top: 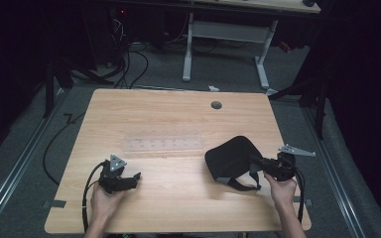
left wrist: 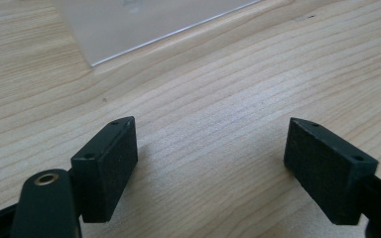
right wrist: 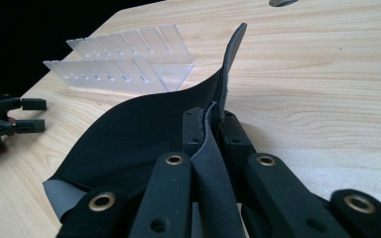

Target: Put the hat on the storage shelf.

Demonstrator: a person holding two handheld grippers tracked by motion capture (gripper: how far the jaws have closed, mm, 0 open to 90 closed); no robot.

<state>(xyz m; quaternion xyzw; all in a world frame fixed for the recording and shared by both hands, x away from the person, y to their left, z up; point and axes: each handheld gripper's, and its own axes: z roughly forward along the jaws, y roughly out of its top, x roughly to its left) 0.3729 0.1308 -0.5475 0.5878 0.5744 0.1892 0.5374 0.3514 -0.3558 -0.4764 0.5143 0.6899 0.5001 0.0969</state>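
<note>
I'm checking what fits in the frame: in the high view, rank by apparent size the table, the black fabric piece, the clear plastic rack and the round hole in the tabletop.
1. table
2. black fabric piece
3. clear plastic rack, faint but nearly as large
4. round hole

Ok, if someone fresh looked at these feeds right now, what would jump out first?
First the black fabric piece on the right half of the wooden table, its edge pinched in the shut right gripper and partly lifted. Next the clear plastic rack lying mid-table. Then the left gripper near the front left, jaws wide apart over bare wood.
</note>
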